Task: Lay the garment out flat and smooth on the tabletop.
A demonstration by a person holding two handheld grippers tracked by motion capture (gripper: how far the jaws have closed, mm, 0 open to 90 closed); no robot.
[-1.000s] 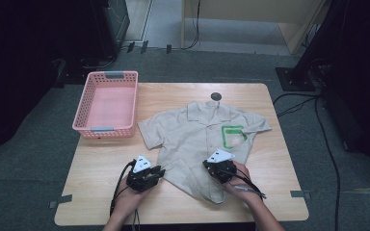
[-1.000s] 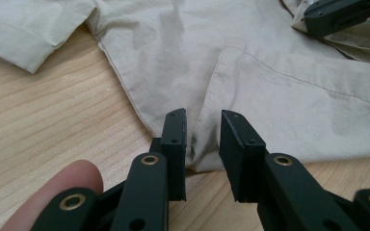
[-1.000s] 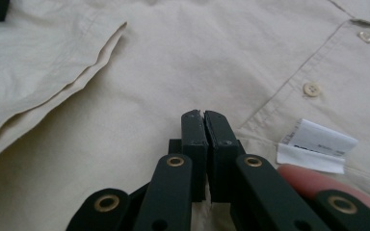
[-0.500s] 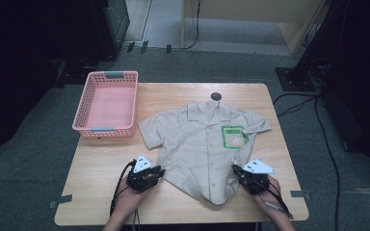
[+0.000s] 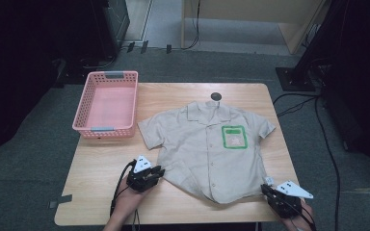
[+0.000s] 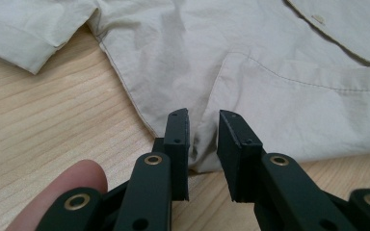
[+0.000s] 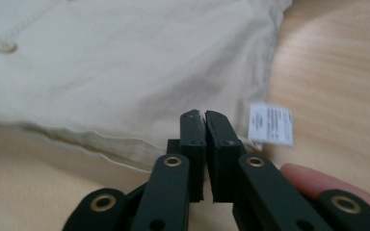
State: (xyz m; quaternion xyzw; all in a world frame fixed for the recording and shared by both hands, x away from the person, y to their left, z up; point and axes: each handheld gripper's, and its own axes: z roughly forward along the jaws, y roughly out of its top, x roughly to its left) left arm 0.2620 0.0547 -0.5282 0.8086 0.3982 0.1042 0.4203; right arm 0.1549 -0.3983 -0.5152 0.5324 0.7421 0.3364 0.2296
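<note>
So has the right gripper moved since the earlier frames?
Yes. The right gripper slid right along the shirt hem, from mid-hem to the corner nearest the table edge.

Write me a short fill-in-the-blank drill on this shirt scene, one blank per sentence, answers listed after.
1. The beige shirt lies spread on the wooden ____.
2. The basket beside the shirt is ____ in colour.
3. The patch on the shirt's chest has a ____ border.
4. In the right gripper view, a white ____ sticks out from the shirt's hem beside the right gripper.

Answers: table; pink; green; label
</note>
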